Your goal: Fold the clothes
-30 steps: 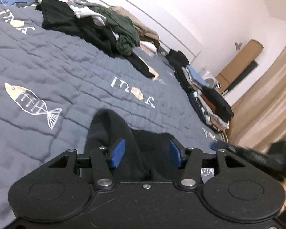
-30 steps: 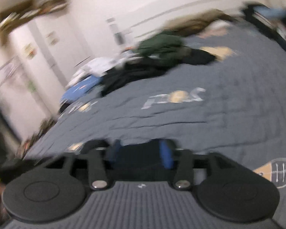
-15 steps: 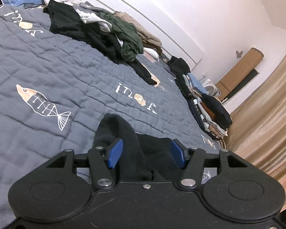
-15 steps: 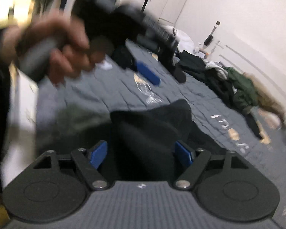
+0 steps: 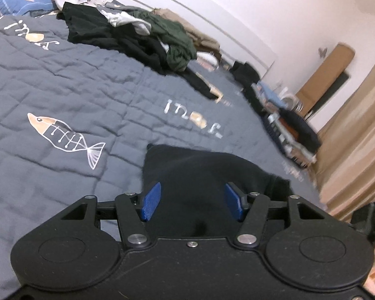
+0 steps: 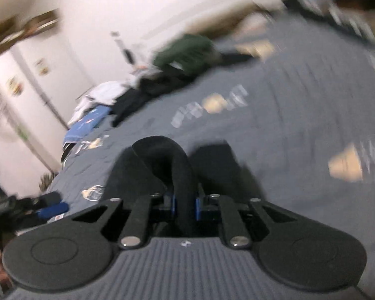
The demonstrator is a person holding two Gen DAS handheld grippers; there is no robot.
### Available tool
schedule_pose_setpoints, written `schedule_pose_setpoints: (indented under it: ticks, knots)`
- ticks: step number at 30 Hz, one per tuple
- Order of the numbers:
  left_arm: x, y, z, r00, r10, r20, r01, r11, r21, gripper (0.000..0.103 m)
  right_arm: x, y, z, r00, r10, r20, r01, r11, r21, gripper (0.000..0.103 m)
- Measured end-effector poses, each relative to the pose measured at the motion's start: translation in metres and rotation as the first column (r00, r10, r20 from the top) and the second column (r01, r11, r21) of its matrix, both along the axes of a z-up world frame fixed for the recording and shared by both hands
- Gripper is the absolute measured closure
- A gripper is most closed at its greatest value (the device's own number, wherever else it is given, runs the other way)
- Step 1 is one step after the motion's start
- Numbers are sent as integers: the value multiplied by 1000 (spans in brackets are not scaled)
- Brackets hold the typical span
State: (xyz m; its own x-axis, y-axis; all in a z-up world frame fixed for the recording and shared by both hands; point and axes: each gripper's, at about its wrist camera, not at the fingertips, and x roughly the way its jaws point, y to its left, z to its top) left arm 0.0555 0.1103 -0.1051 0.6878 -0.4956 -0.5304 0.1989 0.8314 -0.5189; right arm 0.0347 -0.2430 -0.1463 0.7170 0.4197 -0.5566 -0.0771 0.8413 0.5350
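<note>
Right gripper (image 6: 186,206): blue pads drawn close, pinching a raised fold of the black garment (image 6: 162,155), which loops up and forward from between them. Left gripper (image 5: 192,201): blue pads spread wide, with the same black garment (image 5: 200,172) lying between and ahead of them on the grey quilt (image 5: 62,80); no contact between pads and cloth can be confirmed.

Location of the task item: directly ahead of and beneath both claws, on the quilt. An unfolded clothes heap (image 5: 142,37) lies far ahead and left of the left gripper; a stack of folded clothes (image 5: 290,127) lies ahead and to its right, near the bed edge.

Hazards, as judged:
- Only one claw holds the cloth. Any lift or drag by that claw alone would likely let the free side trail and bunch, spoiling the fold line.
- The pinch sits on a thick roll of fabric. Layers may slip out unevenly under tension.
- The right wrist view is heavily blurred, indicating fast motion; a quick swing could pull the garment off line.
- Dark cloth hides its edges and seams, so a hem may be misjudged.
</note>
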Motion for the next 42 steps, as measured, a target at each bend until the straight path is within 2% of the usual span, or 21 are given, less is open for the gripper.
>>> schedule_pose_setpoints:
  ticks: [1,3,5,7,9,11,12,13,17,20,23,26,29,32,35,38,42]
  knots:
    - [2,-3,-3,1000,-4,-6,5,1000,20,40,4,-6,-10,1000,-3,-31,4,1000,31,86]
    - [6,-7,-9,1000,-14,-15,15,998,64,34,6,-16,-10,999,3,-42,1,995,98,84]
    - [10,-9,-13,1000,-9,-20,11,995,97,34,6,-21,-1,998,35,-51,-28,990,139,79]
    - [14,-9,-15,1000,-12,-24,14,995,94,32,4,-21,5,999,51,-18,-48,987,155,62]
    - [20,-12,-16,999,-21,-24,23,995,101,32,4,-17,3,999,54,2,-54,987,148,57]
    - [24,-15,-17,999,-22,-23,25,993,113,32,7,-11,-9,996,78,-38,-70,982,175,62]
    - [25,-15,-18,999,-20,-24,23,994,110,32,8,-8,-14,995,83,-56,-71,980,186,85]
    - [26,-15,-18,999,-20,-27,22,994,103,32,6,-7,-13,996,77,-55,-65,979,192,91]
    - [25,-14,-11,1000,-29,1,29,998,56,32,-8,-15,14,999,47,21,-51,969,240,93]
    - [23,-18,-5,999,-45,26,45,999,-2,32,-11,-14,19,997,68,28,-71,983,168,91]
    - [25,-26,-6,998,-55,24,55,998,-1,31,-4,-10,-4,995,78,-67,-73,995,68,83]
    - [29,-25,-6,997,-66,26,67,997,-25,31,-5,-20,0,993,70,-99,-60,993,102,79]
    - [39,-20,-2,994,-97,43,101,989,-104,31,-18,-28,34,998,57,-7,-56,996,72,78]
    - [54,-19,-12,993,-118,22,120,980,-158,31,-25,-25,59,989,105,101,-116,988,104,78]
    - [71,-21,-25,991,-134,-9,130,973,-193,31,-16,-2,58,969,198,146,-216,969,119,67]
    - [87,-22,-39,988,-152,-40,139,964,-228,31,0,30,39,960,259,104,-267,961,71,65]
    - [110,-24,-56,981,-176,-80,148,950,-275,31,17,41,6,971,240,-23,-240,971,-10,65]
